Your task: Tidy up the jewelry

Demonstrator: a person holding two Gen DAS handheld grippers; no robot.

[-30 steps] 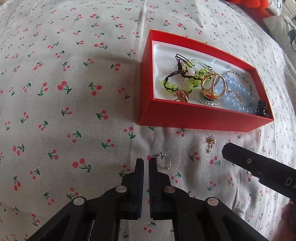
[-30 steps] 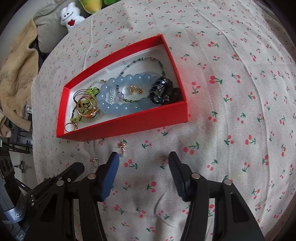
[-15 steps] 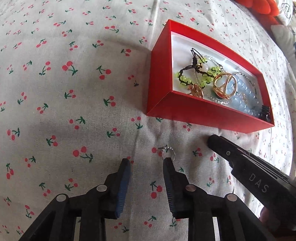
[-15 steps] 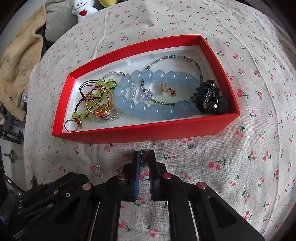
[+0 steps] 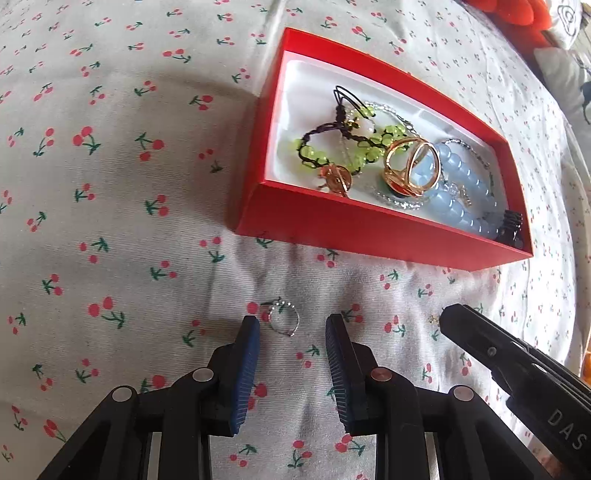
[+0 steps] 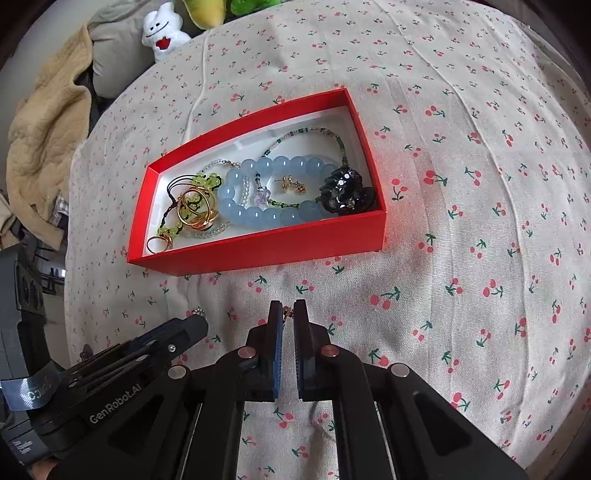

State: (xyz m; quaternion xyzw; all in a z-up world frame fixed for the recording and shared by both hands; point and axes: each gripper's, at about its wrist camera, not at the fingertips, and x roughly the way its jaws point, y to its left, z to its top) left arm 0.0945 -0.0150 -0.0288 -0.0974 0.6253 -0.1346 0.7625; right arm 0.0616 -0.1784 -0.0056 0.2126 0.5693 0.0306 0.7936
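The left gripper (image 5: 291, 325) stands with its fingers parted over the cherry-print cloth (image 5: 110, 221); a small silver ring (image 5: 283, 318) lies flat on the cloth between the fingertips, nearer the left one, and neither pad touches it. The right gripper (image 6: 288, 309) has its fingers clenched, having just closed on a small gold earring (image 6: 287, 314), of which only a glint shows at the tips, raised clear of the cloth. In the left wrist view the right gripper's tip sits near the silver ring's right, with a gold speck at its end. The red box (image 6: 258, 247) lies beyond both grippers, open, white-lined. It holds a blue bead bracelet (image 6: 258, 210), a green bead cord bracelet (image 5: 332, 147), interlocked gold rings (image 6: 195, 206), a black hair clip (image 6: 345, 192), a pair of gold earrings (image 6: 293, 182) and a thin beaded necklace (image 6: 314, 131). A white plush toy (image 6: 162, 31) sits at the cloth's far edge.
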